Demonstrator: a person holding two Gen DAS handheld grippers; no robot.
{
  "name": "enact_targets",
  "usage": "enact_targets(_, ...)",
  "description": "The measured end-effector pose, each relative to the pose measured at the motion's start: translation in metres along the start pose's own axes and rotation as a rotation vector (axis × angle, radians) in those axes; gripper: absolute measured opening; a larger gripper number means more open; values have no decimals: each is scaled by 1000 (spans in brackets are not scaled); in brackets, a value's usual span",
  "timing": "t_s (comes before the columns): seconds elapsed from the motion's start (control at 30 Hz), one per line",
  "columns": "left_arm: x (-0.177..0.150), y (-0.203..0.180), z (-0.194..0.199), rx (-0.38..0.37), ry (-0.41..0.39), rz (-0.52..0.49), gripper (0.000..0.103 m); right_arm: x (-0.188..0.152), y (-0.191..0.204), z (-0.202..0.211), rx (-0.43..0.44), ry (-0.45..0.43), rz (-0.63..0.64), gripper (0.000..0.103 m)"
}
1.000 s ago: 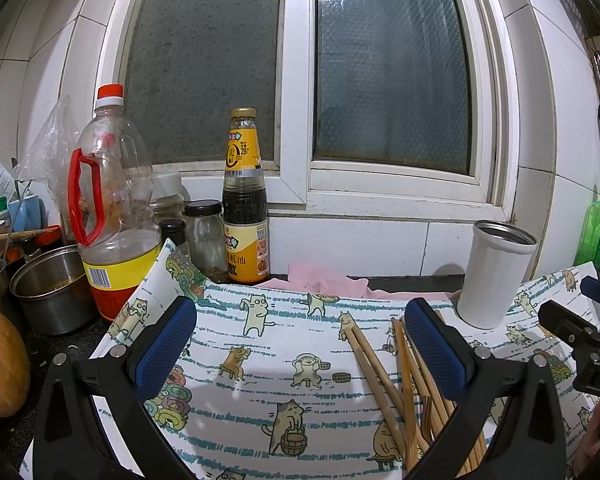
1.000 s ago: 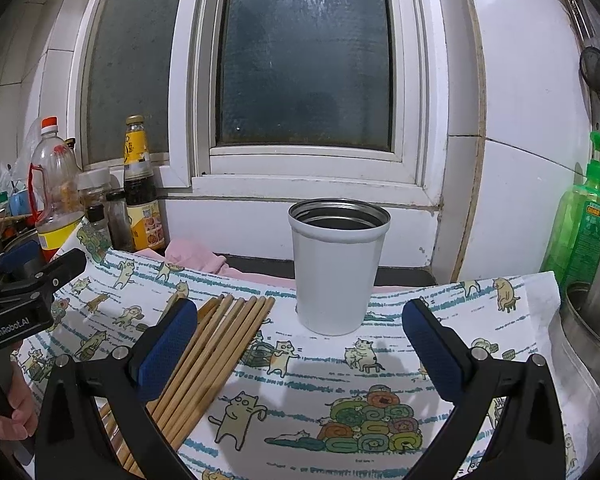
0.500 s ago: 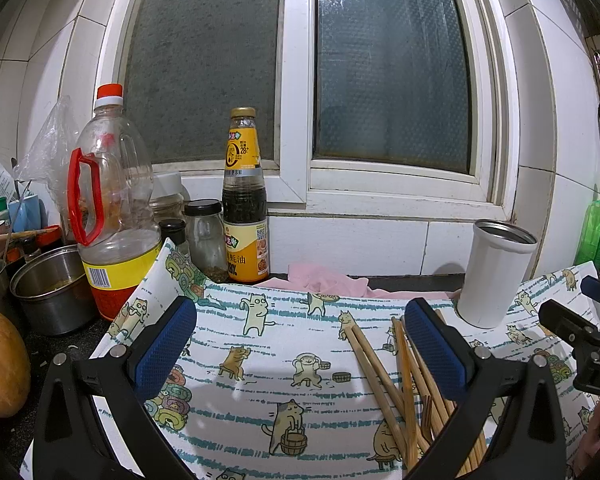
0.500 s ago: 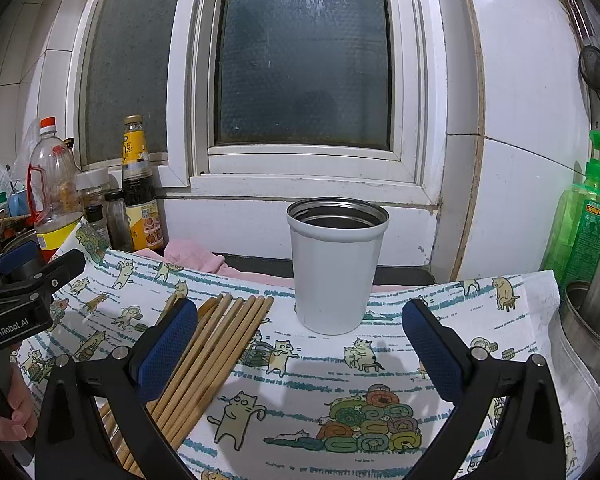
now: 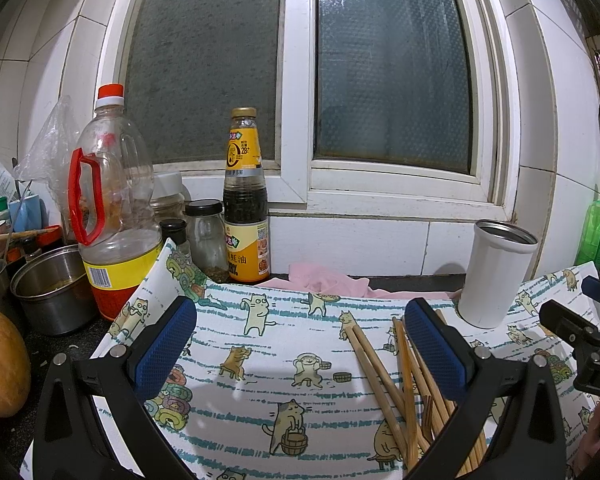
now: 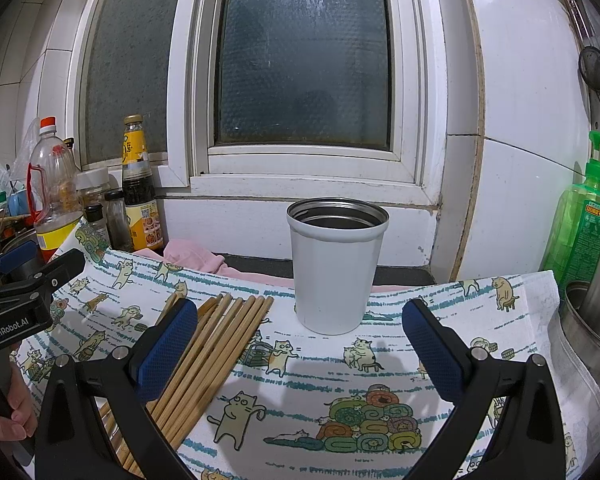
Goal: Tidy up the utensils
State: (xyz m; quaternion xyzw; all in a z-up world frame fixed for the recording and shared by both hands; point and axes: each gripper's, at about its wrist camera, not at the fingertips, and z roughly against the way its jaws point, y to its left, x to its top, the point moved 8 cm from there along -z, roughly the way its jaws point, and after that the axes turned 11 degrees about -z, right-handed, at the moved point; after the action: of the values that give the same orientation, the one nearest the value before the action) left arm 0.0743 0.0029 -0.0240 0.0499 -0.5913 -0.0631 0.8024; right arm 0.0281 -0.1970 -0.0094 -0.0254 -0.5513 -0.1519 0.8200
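Left wrist view: the left tool hovers spread wide and empty over a cat-print cloth laid on a kitchen counter. A loose bundle of wooden chopsticks lies flat on the cloth, partly behind the tool's right-hand finger. A white steel cup stands upright beyond them, near the tiled wall. An oil bottle, a sauce bottle and a steel pot crowd the left edge of the counter.

Right wrist view: the right tool is likewise wide apart and holds nothing, pointed straight at the cup, whose dark interior appears to hold no utensils. The chopsticks fan out just left of the cup, apart from it, passing under the tool's left-hand finger. A green soap bottle stands at far right.

By these views, the sorting has yet to begin: every chopstick remains on the cloth, and all are left to be picked up and stood in the cup.
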Motion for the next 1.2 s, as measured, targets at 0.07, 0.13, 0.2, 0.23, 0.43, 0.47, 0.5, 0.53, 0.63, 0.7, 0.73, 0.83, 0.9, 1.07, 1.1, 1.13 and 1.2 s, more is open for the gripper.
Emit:
enact_targets(0.07, 0, 0, 0, 0, 1, 0, 103, 0, 0, 0, 0, 0, 0, 103)
enact_targets(0.13, 0, 0, 0, 6, 2, 1, 103, 0, 0, 0, -2, -2, -1, 103)
enact_targets(0.2, 0, 1, 1, 11, 0, 1, 103, 0, -1, 0, -4, -4, -1, 103)
enact_targets(0.23, 0, 1, 1, 13, -2, 0, 103, 0, -1, 0, -5, -6, -1, 103)
enact_targets(0.43, -1, 2, 2, 9, 2, 10, 103, 0, -1, 0, -2, -4, 0, 103)
enact_targets(0.47, -1, 2, 2, 8, 5, 10, 103, 0, -1, 0, -2, -4, 1, 103)
enact_targets(0.5, -1, 2, 2, 6, 7, 15, 103, 0, -1, 0, -2, -5, 1, 103)
enact_targets(0.53, -1, 2, 2, 6, 7, 14, 103, 0, -1, -1, 0, -5, 4, 103)
enact_targets(0.63, -2, 2, 1, 4, 19, 19, 103, -1, 0, -2, -4, 1, 13, 103)
enact_targets(0.7, -3, 1, 1, 5, 33, 8, 103, -1, 1, -2, -9, 4, 18, 103)
enact_targets(0.73, -3, 1, 1, 6, 36, 5, 103, -1, 1, -2, -11, 5, 19, 103)
enact_targets(0.83, -3, 1, 2, 13, 42, -15, 103, -1, 2, 0, -6, -6, 24, 103)
enact_targets(0.9, -3, 0, 2, 9, 53, -5, 103, 0, 4, 2, -3, -15, 27, 103)
enact_targets(1.07, -3, 4, 3, -85, 0, 86, 103, 0, -5, -1, -40, 4, -7, 103)
enact_targets(1.1, -2, 5, 2, -101, -19, 111, 103, -1, -7, -4, -43, 25, -22, 103)
enact_targets(1.13, -3, 7, 1, -113, -7, 135, 103, -3, -10, -8, -46, 48, -36, 103)
enact_targets(1.2, -6, 12, -4, -124, 9, 190, 103, -7, -14, -18, -50, 103, -62, 103)
